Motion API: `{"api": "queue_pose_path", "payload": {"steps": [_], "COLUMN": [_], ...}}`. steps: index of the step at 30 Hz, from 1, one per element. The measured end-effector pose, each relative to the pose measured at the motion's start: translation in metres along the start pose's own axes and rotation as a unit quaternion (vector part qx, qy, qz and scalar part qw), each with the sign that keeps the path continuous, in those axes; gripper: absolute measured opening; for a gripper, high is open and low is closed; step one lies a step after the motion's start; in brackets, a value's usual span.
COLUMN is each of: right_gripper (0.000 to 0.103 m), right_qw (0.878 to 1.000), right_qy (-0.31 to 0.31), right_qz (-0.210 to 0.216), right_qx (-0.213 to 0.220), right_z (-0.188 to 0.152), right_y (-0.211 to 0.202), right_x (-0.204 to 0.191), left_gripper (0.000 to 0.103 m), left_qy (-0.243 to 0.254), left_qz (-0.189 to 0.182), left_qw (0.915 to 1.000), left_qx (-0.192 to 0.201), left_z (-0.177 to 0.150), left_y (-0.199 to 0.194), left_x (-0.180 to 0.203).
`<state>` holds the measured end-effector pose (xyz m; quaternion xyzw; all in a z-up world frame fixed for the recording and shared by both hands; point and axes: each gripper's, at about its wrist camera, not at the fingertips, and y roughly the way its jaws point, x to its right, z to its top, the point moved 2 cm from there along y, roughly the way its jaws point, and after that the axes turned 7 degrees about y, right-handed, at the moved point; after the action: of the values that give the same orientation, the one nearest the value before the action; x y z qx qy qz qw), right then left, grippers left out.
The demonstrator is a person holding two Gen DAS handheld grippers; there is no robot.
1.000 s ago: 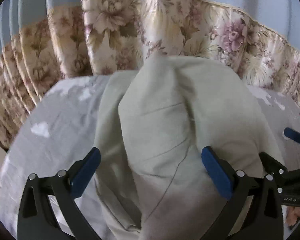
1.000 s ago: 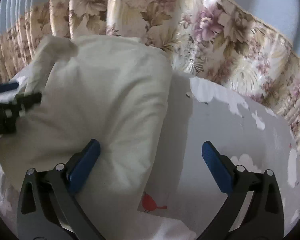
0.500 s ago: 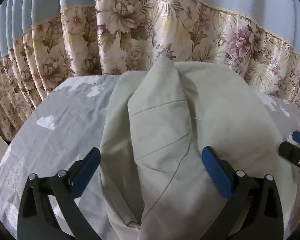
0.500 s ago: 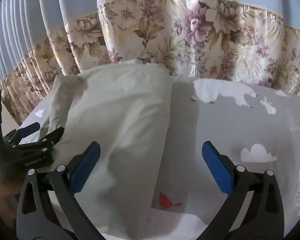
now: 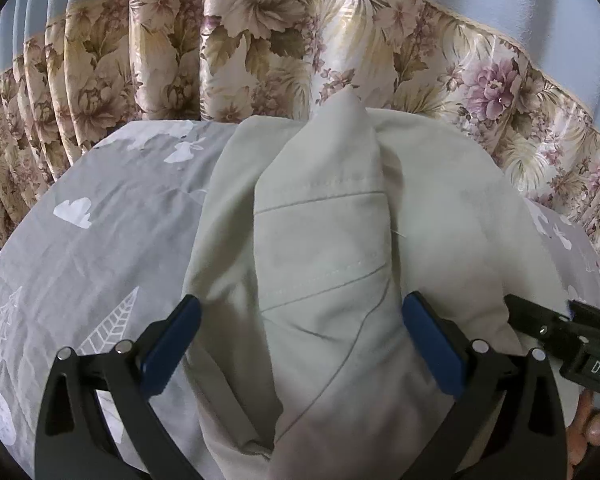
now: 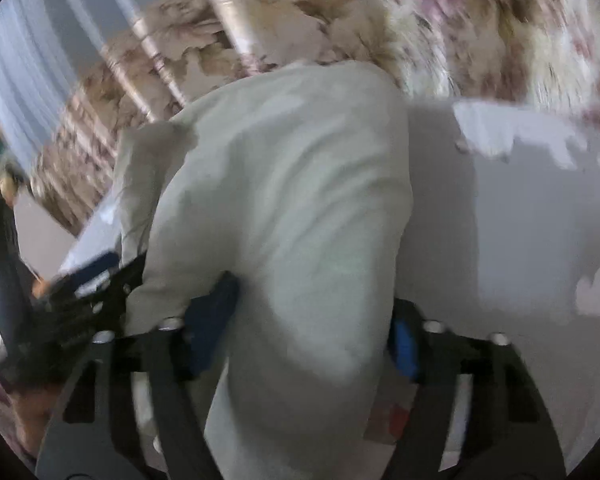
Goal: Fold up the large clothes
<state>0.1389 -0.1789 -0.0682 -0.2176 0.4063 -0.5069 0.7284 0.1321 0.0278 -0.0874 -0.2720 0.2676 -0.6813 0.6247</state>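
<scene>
Two grippers, left gripper [image 5: 300, 340] and right gripper [image 6: 308, 328], jaws spread, straddling pale green folded cotton garment [image 5: 340, 240] on grey cloud-print bedsheet [image 5: 100, 240]; floral pleated curtain [image 5: 260, 48] behind garment.

A grey bedsheet [image 5: 100, 248] printed with white clouds and line-drawn trees covers the bed across the left and lower left of the left wrist view, reappearing at the right edge. Behind it, filling the upper half of the frame, hangs a pleated curtain [image 5: 284, 44] with a cream floral band of tan and mauve blossoms below plain pale blue cloth. In the blurred right wrist view, the same sheet [image 6: 520, 220] lies at right and the curtain [image 6: 440, 20] runs along the top.
</scene>
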Motion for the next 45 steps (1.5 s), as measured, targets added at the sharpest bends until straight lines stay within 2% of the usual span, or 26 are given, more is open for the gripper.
{"api": "queue_pose_path", "payload": {"steps": [1, 2, 5, 7, 10, 13, 16, 17, 18, 20, 21, 23, 24, 25, 27, 30, 33, 35, 37, 38, 40, 42, 43, 45], "right_gripper": [0.035, 0.028, 0.023, 0.022, 0.022, 0.023, 0.024, 0.025, 0.026, 0.044, 0.05, 0.083, 0.089, 0.094, 0.094, 0.094, 0.098, 0.1, 0.1, 0.1, 0.1, 0.1, 0.1, 0.1], "right_qw": [1.0, 1.0, 0.997, 0.994, 0.99, 0.988, 0.984, 0.985, 0.986, 0.981, 0.977, 0.966, 0.958, 0.957, 0.97, 0.979, 0.972, 0.968, 0.955, 0.954, 0.964, 0.969, 0.966, 0.965], "right_qy": [-0.008, -0.009, -0.034, -0.053, -0.057, -0.051, -0.048, -0.035, -0.028, -0.048, -0.057, -0.069, -0.067, -0.06, -0.019, 0.034, 0.03, 0.04, 0.074, 0.078, 0.051, 0.035, 0.036, 0.025], "right_qz": [-0.004, -0.007, -0.038, -0.061, -0.082, -0.122, -0.157, -0.152, -0.148, -0.181, -0.196, -0.234, -0.261, -0.264, -0.226, -0.188, -0.21, -0.206, -0.235, -0.233, -0.185, -0.157, -0.161, -0.168], "right_qx": [0.009, 0.019, 0.057, 0.08, 0.094, 0.081, 0.069, 0.069, 0.066, 0.058, 0.063, 0.085, 0.102, 0.107, 0.09, 0.064, 0.098, 0.137, 0.166, 0.172, 0.183, 0.19, 0.198, 0.199], "right_z": [0.001, 0.002, 0.006, 0.007, 0.009, 0.014, 0.015, 0.015, 0.013, 0.005, 0.002, -0.005, -0.011, -0.014, -0.033, -0.054, -0.058, -0.052, -0.046, -0.045, -0.046, -0.048, -0.053, -0.062], "right_y": [-0.006, -0.012, -0.035, -0.052, -0.087, -0.12, -0.133, -0.134, -0.132, -0.123, -0.122, -0.125, -0.129, -0.13, -0.133, -0.152, -0.185, -0.2, -0.206, -0.208, -0.209, -0.208, -0.207, -0.203], "right_x": [-0.002, -0.002, -0.005, -0.001, 0.029, 0.091, 0.154, 0.171, 0.185, 0.203, 0.202, 0.197, 0.196, 0.195, 0.194, 0.188, 0.154, 0.124, 0.09, 0.079, 0.047, 0.033, 0.027, 0.023], "left_gripper": [0.101, 0.101, 0.099, 0.099, 0.099, 0.099, 0.1, 0.1, 0.1, 0.102, 0.102, 0.102, 0.102, 0.102, 0.102, 0.102, 0.102, 0.102, 0.102, 0.102, 0.102, 0.102, 0.102, 0.102], "left_qy": [0.001, 0.004, 0.031, 0.05, 0.082, 0.127, 0.14, 0.148, 0.151, 0.153, 0.145, 0.14, 0.136, 0.132, 0.12, 0.123, 0.094, 0.065, 0.054, 0.06, 0.075, 0.072, 0.062, 0.045], "left_qz": [-0.001, 0.001, 0.004, -0.012, -0.05, -0.072, -0.114, -0.129, -0.131, -0.12, -0.118, -0.1, -0.095, -0.09, -0.083, -0.075, -0.071, -0.059, -0.05, -0.04, -0.006, 0.002, 0.003, 0.002], "left_qw": [1.0, 1.0, 0.9995, 0.9986, 0.9953, 0.9892, 0.9835, 0.9802, 0.9794, 0.9806, 0.9821, 0.985, 0.986, 0.9871, 0.9892, 0.9895, 0.9923, 0.9936, 0.9923, 0.9916, 0.9892, 0.9871, 0.986, 0.9882], "left_qx": [0.002, 0.003, 0.009, 0.007, 0.003, 0.016, -0.005, -0.025, -0.029, -0.024, -0.022, -0.015, -0.013, -0.011, -0.013, 0.01, 0.04, 0.072, 0.1, 0.107, 0.126, 0.143, 0.155, 0.147], "left_z": [0.001, 0.003, 0.009, 0.014, 0.021, 0.025, 0.021, 0.017, 0.016, 0.016, 0.017, 0.015, 0.012, 0.009, 0.0, -0.013, -0.025, -0.025, -0.024, -0.023, -0.021, -0.024, -0.028, -0.033], "left_y": [0.0, 0.001, 0.0, -0.001, -0.008, -0.016, -0.004, 0.008, 0.014, 0.021, 0.022, 0.022, 0.024, 0.024, 0.016, -0.019, -0.064, -0.093, -0.117, -0.123, -0.136, -0.146, -0.15, -0.151], "left_x": [0.001, 0.004, 0.024, 0.046, 0.09, 0.145, 0.205, 0.226, 0.236, 0.246, 0.244, 0.237, 0.231, 0.225, 0.21, 0.181, 0.138, 0.115, 0.102, 0.099, 0.094, 0.087, 0.08, 0.071]}}
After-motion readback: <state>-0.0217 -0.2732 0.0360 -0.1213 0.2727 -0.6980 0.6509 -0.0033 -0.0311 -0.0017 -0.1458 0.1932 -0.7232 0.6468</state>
